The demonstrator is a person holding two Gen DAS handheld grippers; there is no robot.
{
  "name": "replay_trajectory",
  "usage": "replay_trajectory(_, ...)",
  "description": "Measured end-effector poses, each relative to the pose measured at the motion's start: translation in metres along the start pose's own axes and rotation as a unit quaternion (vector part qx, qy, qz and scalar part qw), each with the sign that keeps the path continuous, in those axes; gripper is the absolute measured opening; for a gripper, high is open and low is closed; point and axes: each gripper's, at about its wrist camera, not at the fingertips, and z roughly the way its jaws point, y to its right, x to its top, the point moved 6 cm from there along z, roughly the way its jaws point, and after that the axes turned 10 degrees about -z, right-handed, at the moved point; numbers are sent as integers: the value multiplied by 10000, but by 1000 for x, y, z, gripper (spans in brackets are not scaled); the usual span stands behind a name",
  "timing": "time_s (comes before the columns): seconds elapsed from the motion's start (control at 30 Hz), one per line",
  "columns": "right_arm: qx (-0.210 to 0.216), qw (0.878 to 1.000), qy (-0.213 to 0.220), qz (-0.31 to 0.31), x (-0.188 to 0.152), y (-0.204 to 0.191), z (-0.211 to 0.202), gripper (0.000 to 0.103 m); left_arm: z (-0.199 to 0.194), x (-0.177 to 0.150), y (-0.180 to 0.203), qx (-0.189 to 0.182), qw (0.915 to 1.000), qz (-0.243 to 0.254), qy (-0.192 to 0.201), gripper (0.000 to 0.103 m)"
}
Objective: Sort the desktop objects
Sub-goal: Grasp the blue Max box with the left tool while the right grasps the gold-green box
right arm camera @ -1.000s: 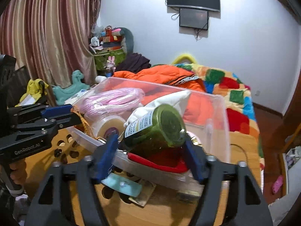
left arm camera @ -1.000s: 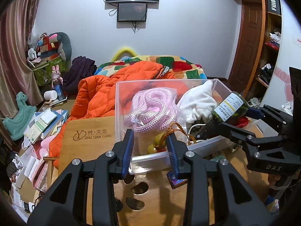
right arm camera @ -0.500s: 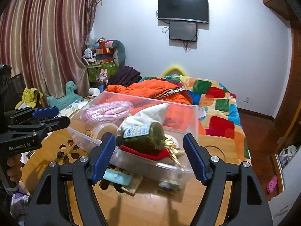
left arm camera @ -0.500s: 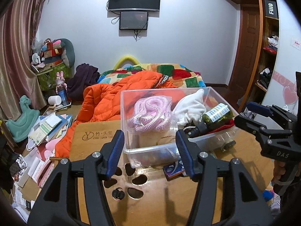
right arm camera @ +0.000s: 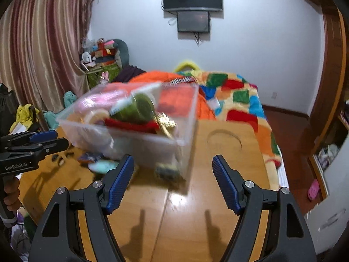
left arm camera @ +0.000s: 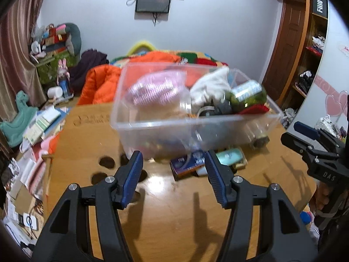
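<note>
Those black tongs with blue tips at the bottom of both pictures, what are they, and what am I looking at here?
They are hand-held grabbing tools, not a robot arm: a person holds one in each hand, and each carries a wide-angle camera looking along its fingers. One picture comes from the left tongs, the other from the right tongs. Both are open and hold nothing.

On the wooden table stands a clear plastic box with a pink bundle, a white cloth and a green bottle lying in it. A small blue box and a pale green tube lie on the table in front of it. The picture is blurred by motion.
</note>
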Motion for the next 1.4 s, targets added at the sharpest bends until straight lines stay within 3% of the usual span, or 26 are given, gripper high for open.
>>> replay_trajectory(0.17, 46, 9996, -259, 110, -21, 2, 15, 71, 17, -12, 5, 3, 9995, -133, -280, 58)
replay_trajectory(0.47, 278, 9984, -453, 206, -23, -7, 38, 70, 38, -16, 12, -26, 9974, -503, -519, 58)
replay_trajectory(0.7, 284, 9981, -544, 62, -21, -16, 50, 62, 43, -14, 19, -15, 9972, -593, -464, 58)
replay_trajectory(0.93, 327, 9970, -638, 280, -21, -15, 58, 57, 41, -14, 26, -138, 9974, -551, -436, 46)
replay_trajectory(1.1, 304, 9964, -722, 340, -24, -13, 61, 33, 39, -13, 25, -193, 9973, -558, -437, 41)
replay_trajectory(1.27, 355, 9963, -711, 335, -25, -13, 60, 32, 35, -17, 24, -227, 9974, -500, -471, 29)
replay_trajectory(1.4, 382, 9967, -669, 243, -26, -17, 57, 31, 30, -21, 18, -237, 9970, -541, -502, 28)
